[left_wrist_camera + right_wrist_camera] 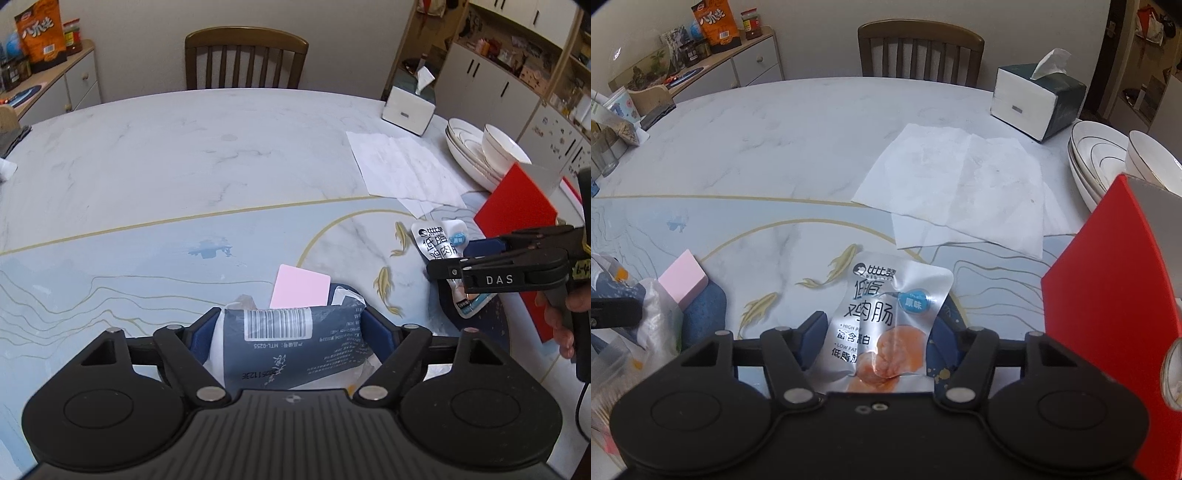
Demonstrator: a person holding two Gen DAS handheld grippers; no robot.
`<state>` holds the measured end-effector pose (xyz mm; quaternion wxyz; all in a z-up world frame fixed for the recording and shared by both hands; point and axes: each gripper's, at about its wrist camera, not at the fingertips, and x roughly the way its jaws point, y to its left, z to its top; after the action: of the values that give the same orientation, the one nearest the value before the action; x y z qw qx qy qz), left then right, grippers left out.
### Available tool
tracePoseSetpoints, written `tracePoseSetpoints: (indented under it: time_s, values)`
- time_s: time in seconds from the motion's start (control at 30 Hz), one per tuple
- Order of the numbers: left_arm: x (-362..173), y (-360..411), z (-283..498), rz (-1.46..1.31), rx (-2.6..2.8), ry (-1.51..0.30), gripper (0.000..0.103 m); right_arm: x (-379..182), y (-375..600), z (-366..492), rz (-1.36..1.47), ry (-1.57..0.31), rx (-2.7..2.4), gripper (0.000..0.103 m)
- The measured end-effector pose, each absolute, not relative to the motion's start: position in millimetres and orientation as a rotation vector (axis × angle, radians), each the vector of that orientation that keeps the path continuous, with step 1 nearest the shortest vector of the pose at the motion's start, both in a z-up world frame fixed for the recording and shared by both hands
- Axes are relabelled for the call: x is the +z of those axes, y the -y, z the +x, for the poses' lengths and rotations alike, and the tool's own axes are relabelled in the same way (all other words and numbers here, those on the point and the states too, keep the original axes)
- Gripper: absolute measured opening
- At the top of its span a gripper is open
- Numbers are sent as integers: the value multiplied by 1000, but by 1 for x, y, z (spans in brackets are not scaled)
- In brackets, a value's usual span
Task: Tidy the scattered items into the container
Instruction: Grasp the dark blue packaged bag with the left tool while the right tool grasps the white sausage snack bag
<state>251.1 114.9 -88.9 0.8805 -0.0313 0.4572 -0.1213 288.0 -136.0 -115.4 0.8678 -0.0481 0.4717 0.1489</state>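
Observation:
My left gripper (291,325) is shut on a dark blue packet (291,343) with a barcode label, held low over the table. A pink block (300,287) lies just beyond it and also shows in the right wrist view (685,282). My right gripper (877,332) is shut on a silver chicken-sausage sachet (886,314), which also shows in the left wrist view (441,240) beside the right gripper (458,266). The red container (1108,317) stands open at the right, close to the right gripper; it also shows in the left wrist view (517,206).
White paper sheets (960,184) lie mid-table. A tissue box (1034,99), stacked plates (1097,158) and a bowl (1152,155) sit at the far right. A wooden chair (919,51) stands behind the marble table (775,147). A crumpled plastic bag (646,325) lies left.

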Motion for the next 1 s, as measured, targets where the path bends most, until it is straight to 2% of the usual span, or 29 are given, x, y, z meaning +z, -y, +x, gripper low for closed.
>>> tracePoseSetpoints:
  time_s: [0.13, 0.33, 0.67, 0.8, 1.0]
  values:
    - [-89, -119, 251, -89, -253, -952, 71, -112, 137, 285, -91, -979, 315, 60]
    - [-83, -124, 249, -132, -273, -948, 56, -105, 136, 279, -69, -971, 335, 60]
    - [-73, -129, 244, -167, -281, -931, 25, -83, 142, 266, -44, -946, 362, 60]
    - [-66, -133, 241, -194, -278, -909, 18, -75, 145, 258, -44, -936, 366, 60]
    - [-55, -143, 233, -259, -277, -879, 17, -60, 150, 245, -34, -920, 372, 60]
